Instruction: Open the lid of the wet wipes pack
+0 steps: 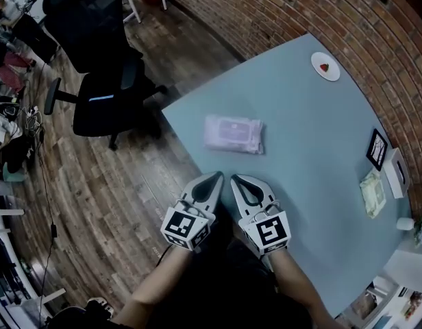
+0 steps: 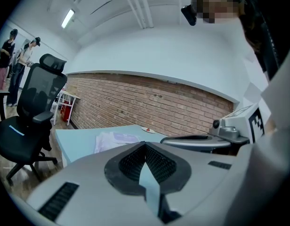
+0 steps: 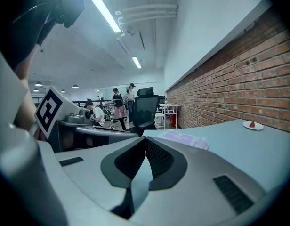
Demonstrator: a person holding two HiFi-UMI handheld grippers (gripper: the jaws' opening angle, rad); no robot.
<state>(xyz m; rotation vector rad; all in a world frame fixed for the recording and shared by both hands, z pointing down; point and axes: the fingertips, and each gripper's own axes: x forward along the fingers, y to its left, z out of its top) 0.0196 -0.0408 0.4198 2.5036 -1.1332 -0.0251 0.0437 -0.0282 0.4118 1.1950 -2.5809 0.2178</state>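
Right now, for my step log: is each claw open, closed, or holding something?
Left claw: closed, holding nothing.
Right claw: closed, holding nothing.

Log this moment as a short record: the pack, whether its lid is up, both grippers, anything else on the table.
wet wipes pack: flat on the blue table, untouched
pack state: no flap seen raised
left gripper: jaws shut, empty, short of the pack
right gripper: jaws shut, empty, beside the left gripper
other: white plate with a red item, far end
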